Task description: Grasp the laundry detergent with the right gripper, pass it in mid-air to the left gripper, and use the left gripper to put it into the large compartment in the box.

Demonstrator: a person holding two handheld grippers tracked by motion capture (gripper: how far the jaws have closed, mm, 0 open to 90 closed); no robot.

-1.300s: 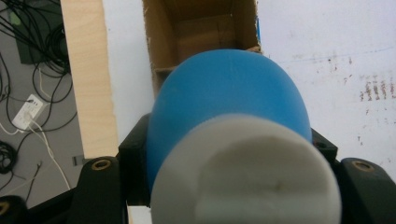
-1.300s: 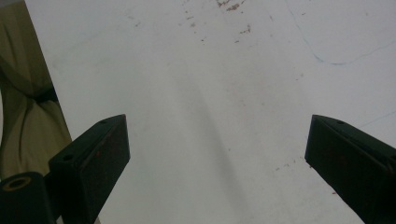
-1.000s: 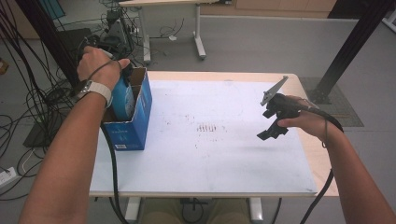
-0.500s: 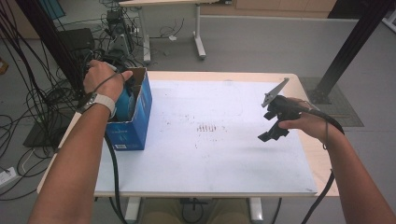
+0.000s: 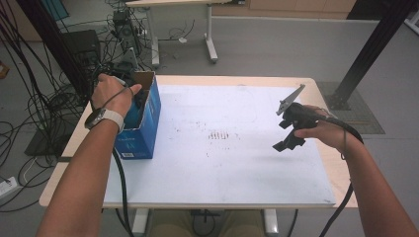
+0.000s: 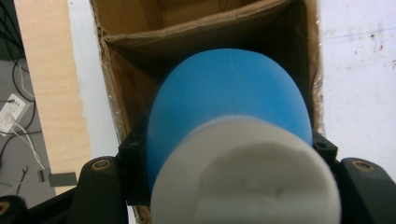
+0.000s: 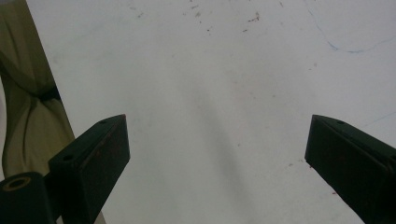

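The round blue and white plastic bottle (image 6: pixel 229 126), pinched by the left hand-held gripper (image 6: pixel 229 186), should be lowered straight into the blue cardboard box (image 5: pixel 141 133); the right hand-held gripper (image 7: pixel 217 158), far from the box, is spread.

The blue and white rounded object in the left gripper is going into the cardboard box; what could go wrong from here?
1. The blue and white rounded object nearly spans the blue cardboard box opening, so it might catch on the torn edge.
2. The box stands near the wooden table edge; a push from the left gripper could shift or tip it.
3. The right gripper hangs open over the white sheet, not steadying the box.
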